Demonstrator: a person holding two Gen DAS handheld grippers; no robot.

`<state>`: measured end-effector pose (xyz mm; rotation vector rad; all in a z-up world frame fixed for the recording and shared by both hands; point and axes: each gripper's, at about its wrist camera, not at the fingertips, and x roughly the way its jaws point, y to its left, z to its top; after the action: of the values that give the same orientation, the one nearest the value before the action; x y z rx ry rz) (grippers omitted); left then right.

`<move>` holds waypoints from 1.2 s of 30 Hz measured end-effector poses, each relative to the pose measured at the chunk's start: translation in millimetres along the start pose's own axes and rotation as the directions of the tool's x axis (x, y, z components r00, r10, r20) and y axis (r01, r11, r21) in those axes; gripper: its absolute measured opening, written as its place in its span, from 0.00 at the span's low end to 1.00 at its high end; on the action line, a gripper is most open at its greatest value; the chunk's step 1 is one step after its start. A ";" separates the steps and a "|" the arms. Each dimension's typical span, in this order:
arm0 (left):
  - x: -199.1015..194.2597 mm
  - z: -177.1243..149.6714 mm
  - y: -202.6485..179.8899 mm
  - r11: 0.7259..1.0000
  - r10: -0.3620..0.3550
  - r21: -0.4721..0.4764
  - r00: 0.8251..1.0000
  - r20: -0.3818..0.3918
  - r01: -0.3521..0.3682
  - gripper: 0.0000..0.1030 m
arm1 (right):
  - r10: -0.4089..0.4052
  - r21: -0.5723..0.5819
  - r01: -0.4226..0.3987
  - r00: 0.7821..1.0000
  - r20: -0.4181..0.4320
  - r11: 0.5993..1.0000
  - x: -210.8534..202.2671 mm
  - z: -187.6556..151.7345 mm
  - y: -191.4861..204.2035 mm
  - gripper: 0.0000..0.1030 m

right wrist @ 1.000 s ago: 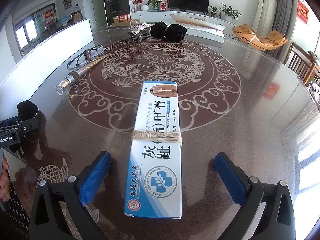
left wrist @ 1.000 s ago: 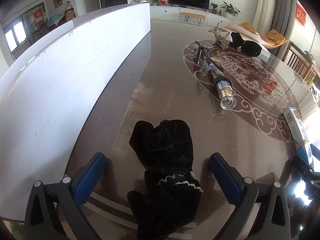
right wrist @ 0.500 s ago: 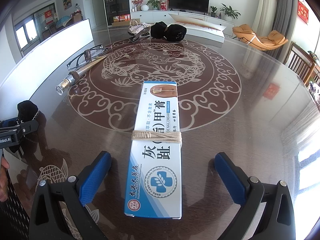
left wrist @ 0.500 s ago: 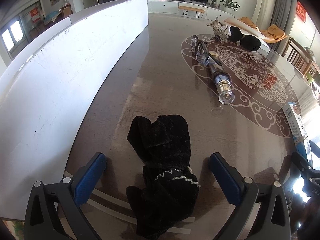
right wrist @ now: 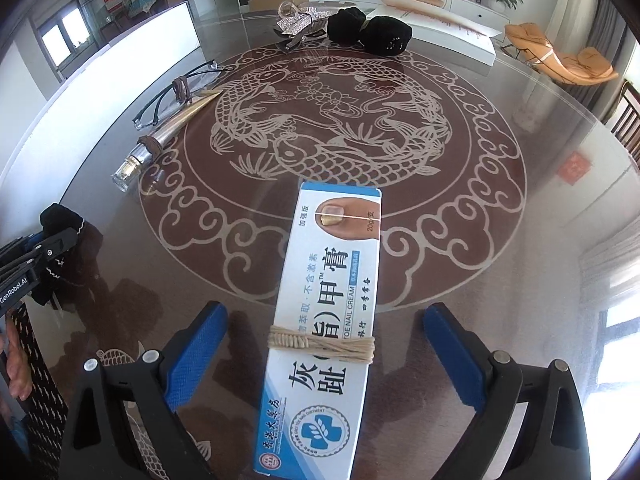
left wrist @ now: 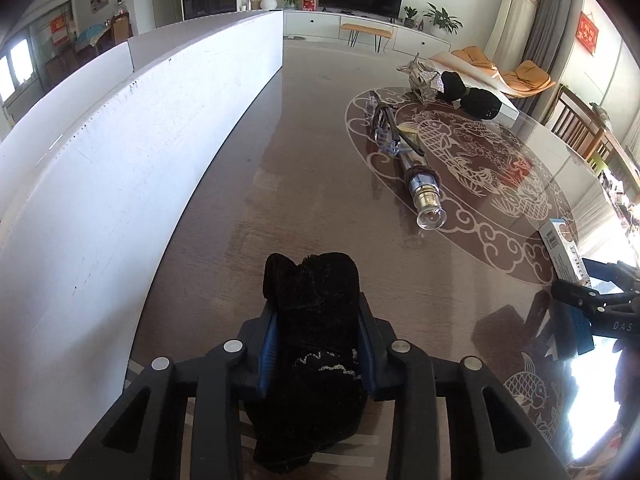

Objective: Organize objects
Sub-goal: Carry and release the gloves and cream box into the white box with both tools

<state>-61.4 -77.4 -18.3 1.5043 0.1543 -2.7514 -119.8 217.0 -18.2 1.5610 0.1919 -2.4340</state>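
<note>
Two tools: the left tool (left wrist: 316,344) has just closed, clamping the black cloth (left wrist: 314,296), while the right tool (right wrist: 320,344), narrowing yet apart, straddles the cream box (right wrist: 324,320), lengthwise away on the tabletop (right wrist: 500,248).

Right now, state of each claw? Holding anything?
Left claw: just closed, clamped on the black fabric bundle.
Right claw: open, closing slightly, straddling the nail cream box, pads not touching it.

Bright daylight w/ window glare lower right, glossy table (right wrist: 520,240) reflections, fisheye-warped dark corners.
</note>
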 end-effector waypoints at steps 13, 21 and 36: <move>-60.4 -5.0 5.2 0.986 -0.144 -0.064 0.982 0.123 0.153 0.30 | 0.120 0.070 -0.125 0.990 0.074 0.990 -56.0 9.0 -11.6 0.40; -127.0 31.5 39.5 0.982 -0.134 -0.101 0.963 0.235 0.161 0.30 | 0.322 -0.014 -0.324 0.931 0.172 0.946 -106.3 64.6 50.9 0.40; -88.3 85.5 227.7 0.918 0.182 -0.359 0.983 0.007 -0.168 0.41 | 0.595 -0.204 -0.570 0.800 0.084 0.796 -68.7 211.9 335.1 0.41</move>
<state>-74.3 -315.4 82.3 1.2968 0.4675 -2.4433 -186.5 -147.0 139.9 1.1398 -0.1031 -1.9615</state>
